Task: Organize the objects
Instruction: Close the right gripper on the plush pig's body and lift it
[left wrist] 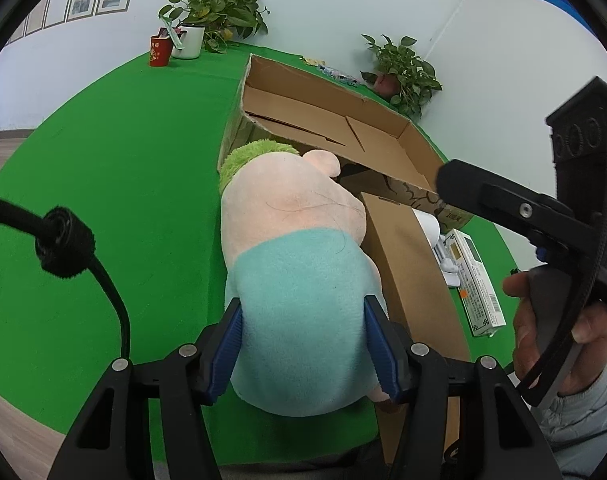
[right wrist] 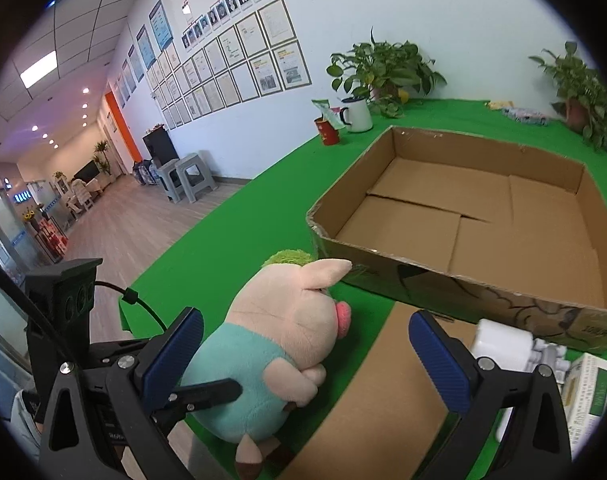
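Observation:
A plush pig [left wrist: 295, 240] with a pink head, green hair tuft and teal shirt lies on the green table [left wrist: 123, 180], its head against the near corner of an open cardboard box [left wrist: 383, 114]. My left gripper [left wrist: 303, 344] is shut on the pig's teal body, with both blue pads pressed into it. In the right wrist view the pig [right wrist: 279, 340] lies to the left below my right gripper [right wrist: 305, 320], which is open wide and holds nothing. The cardboard box [right wrist: 443, 276] has nothing inside.
A flat cardboard sheet [right wrist: 383, 380] lies beside the pig, in front of the box. A white bottle [right wrist: 499, 340] and a white-green carton [right wrist: 591, 388] lie right of it. A red cup [left wrist: 159, 51], a white mug [left wrist: 189, 42] and potted plants [left wrist: 403, 72] stand by the far wall.

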The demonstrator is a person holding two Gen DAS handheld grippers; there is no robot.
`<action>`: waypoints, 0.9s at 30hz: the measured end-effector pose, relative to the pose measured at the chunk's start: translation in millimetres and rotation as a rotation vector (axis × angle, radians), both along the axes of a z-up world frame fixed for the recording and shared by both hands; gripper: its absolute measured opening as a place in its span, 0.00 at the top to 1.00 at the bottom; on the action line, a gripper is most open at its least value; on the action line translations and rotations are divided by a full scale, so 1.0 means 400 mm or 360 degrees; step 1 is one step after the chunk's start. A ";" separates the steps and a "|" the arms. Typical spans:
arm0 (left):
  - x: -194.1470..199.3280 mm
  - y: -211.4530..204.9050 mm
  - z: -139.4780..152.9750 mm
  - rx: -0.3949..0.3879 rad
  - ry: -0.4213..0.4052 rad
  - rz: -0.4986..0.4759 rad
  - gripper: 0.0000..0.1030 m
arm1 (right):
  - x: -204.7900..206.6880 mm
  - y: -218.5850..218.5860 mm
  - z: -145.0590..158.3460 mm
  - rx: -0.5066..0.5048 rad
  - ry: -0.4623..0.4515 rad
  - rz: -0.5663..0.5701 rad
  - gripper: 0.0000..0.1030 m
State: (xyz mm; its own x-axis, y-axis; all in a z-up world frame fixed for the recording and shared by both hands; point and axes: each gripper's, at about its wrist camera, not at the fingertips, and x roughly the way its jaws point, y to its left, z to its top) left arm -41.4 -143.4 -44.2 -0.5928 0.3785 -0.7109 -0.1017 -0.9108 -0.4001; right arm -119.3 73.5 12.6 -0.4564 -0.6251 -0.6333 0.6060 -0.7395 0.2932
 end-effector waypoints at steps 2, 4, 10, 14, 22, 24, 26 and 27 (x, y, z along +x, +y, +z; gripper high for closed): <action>0.009 -0.022 -0.004 0.0021 -0.0011 0.0000 0.46 | -0.009 -0.017 -0.009 -0.0013 -0.0081 0.0025 0.01; 0.018 -0.037 -0.006 0.0040 -0.0016 0.0000 0.47 | -0.019 -0.039 -0.024 -0.0027 -0.0176 0.0058 0.01; 0.033 -0.070 -0.013 0.0064 -0.0027 -0.0008 0.47 | -0.022 -0.112 -0.064 0.0018 -0.0367 0.0144 0.01; 0.046 -0.092 -0.004 0.0041 -0.0016 0.0007 0.51 | -0.009 -0.161 -0.091 0.0062 -0.0451 0.0215 0.01; 0.062 -0.126 0.014 0.0028 -0.0001 0.0036 0.62 | 0.025 -0.192 -0.124 0.0170 -0.0482 0.0133 0.07; 0.063 -0.122 0.013 0.0027 0.0003 0.0037 0.62 | 0.027 -0.192 -0.124 0.0192 -0.0470 0.0122 0.11; 0.056 -0.122 0.008 0.0046 -0.0005 0.0041 0.59 | 0.023 -0.182 -0.127 0.0190 -0.0482 0.0104 0.14; 0.052 -0.122 0.004 0.0051 -0.0011 0.0048 0.56 | 0.021 -0.185 -0.132 0.0185 -0.0484 0.0092 0.16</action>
State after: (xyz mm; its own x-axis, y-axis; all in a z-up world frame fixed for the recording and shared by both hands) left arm -20.7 -192.4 -42.6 -0.5995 0.3833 -0.7026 -0.0715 -0.9000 -0.4299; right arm -111.0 -0.4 -40.1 -0.2013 -0.5599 -0.8037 0.5458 -0.7454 0.3826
